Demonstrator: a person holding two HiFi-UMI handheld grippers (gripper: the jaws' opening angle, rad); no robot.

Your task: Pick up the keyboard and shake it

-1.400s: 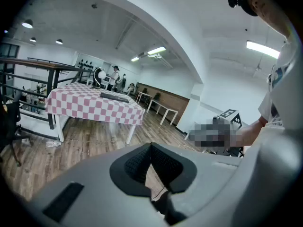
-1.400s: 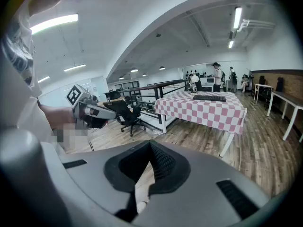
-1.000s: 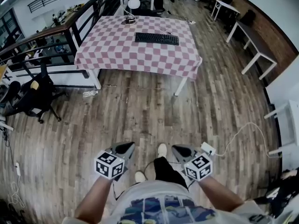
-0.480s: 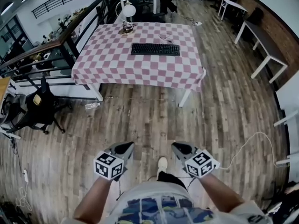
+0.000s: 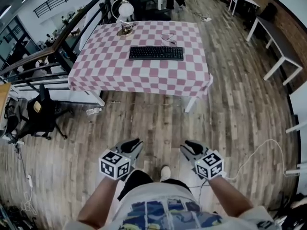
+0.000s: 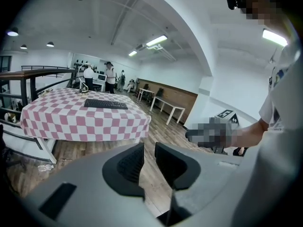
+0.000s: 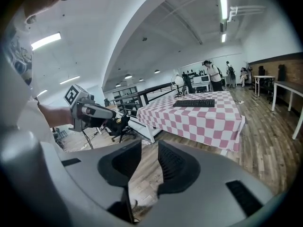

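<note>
A black keyboard (image 5: pixel 156 53) lies flat on the far half of a table (image 5: pixel 105 66) with a pink and white checked cloth. It also shows in the left gripper view as the keyboard (image 6: pixel 105 104) and in the right gripper view as the keyboard (image 7: pixel 194 103). Both grippers hover over the wooden floor, well short of the table. My left gripper (image 5: pixel 133 146) (image 6: pixel 149 157) and right gripper (image 5: pixel 191 147) (image 7: pixel 149 162) have just been opening. Each now shows a narrow gap with nothing in it.
A white globe lamp (image 5: pixel 125 8) and a small cable (image 5: pixel 168 36) sit on the table behind the keyboard. A black railing (image 5: pixel 62 42) and an office chair (image 5: pixel 38 114) stand at left, white tables (image 5: pixel 276 42) at right. A white cable (image 5: pixel 254 147) crosses the floor.
The table and keyboard have come closer as I walk toward them with both grippers held out in front. Both pairs of jaws have parted slightly.
</note>
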